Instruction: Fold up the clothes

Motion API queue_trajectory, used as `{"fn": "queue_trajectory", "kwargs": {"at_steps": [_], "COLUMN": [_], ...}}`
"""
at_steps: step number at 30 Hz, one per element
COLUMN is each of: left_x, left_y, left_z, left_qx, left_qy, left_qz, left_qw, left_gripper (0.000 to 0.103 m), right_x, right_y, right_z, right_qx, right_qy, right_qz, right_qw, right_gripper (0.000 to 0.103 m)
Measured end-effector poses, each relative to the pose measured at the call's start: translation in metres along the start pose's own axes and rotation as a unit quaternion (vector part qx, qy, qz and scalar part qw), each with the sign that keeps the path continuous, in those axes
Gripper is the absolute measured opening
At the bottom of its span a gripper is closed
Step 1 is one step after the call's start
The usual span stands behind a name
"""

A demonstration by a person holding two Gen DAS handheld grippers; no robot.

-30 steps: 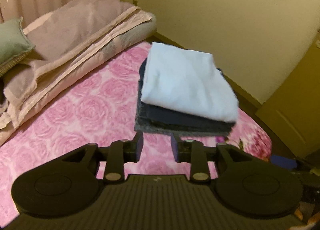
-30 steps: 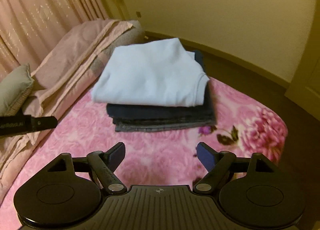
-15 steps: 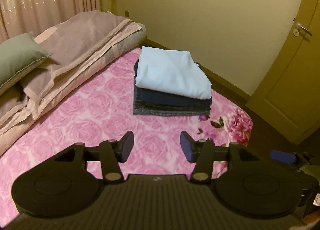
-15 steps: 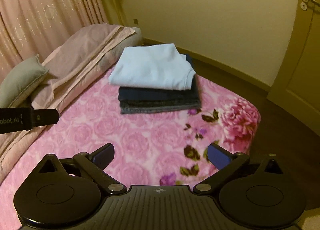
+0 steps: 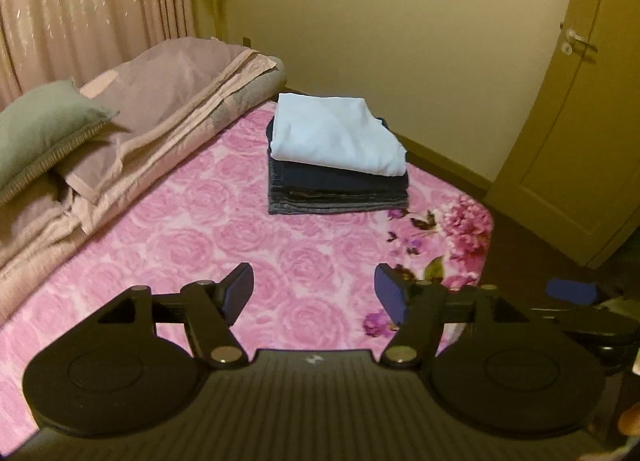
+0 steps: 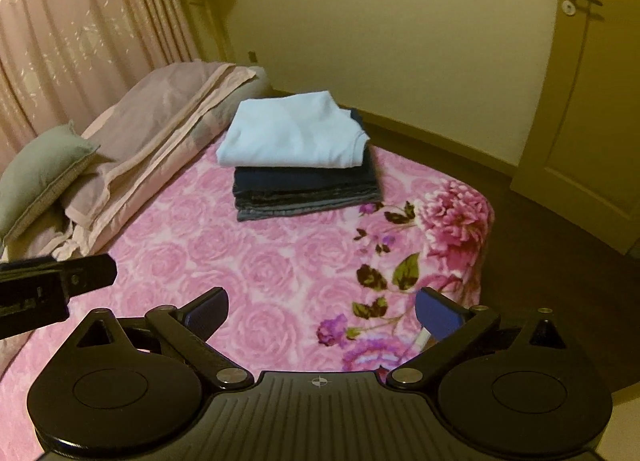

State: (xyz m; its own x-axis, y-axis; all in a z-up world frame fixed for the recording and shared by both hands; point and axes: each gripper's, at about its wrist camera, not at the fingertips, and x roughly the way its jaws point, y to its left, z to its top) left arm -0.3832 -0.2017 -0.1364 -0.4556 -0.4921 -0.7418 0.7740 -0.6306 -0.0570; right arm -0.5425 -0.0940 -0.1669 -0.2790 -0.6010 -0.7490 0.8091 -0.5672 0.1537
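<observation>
The left tongs (image 5: 314, 293) and the right tongs (image 6: 322, 311) were both wide open and held nothing. The folded clothes (image 5: 336, 159) sat in a neat pile on the pink rose blanket (image 5: 224, 245) of the bed, at about 12 o'clock from both tongs and well apart from them, with a light blue top (image 6: 294, 135) on the dark ones. A folded quilt (image 5: 160, 101) and a green pillow (image 5: 38, 129) lay at 10 o'clock. A door (image 5: 580, 121) stood at 2 o'clock. Nothing lay between the tongs and the pile.
</observation>
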Motion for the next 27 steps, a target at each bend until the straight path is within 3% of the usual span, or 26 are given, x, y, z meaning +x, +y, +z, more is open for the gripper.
{"fn": "queue_trajectory", "kwargs": {"at_steps": [6, 16, 27], "left_x": [0.003, 0.045, 0.092], "left_y": [-0.002, -0.012, -0.033], "left_z": [0.003, -0.002, 0.015], "left_qx": [-0.004, -0.01, -0.012], "left_qy": [0.0, 0.039, 0.065], "left_qz": [0.007, 0.017, 0.032], "left_qw": [1.0, 0.999, 0.9973], "left_gripper": [0.063, 0.063, 0.063], "right_x": [0.002, 0.036, 0.072], "right_y": [-0.006, -0.026, -0.053], "right_z": [0.01, 0.017, 0.036], "right_qx": [0.008, 0.014, 0.026], "right_qy": [-0.006, 0.043, 0.08], "right_qz": [-0.001, -0.001, -0.002], "right_qw": [1.0, 0.999, 0.996], "right_gripper": [0.102, 0.102, 0.102]}}
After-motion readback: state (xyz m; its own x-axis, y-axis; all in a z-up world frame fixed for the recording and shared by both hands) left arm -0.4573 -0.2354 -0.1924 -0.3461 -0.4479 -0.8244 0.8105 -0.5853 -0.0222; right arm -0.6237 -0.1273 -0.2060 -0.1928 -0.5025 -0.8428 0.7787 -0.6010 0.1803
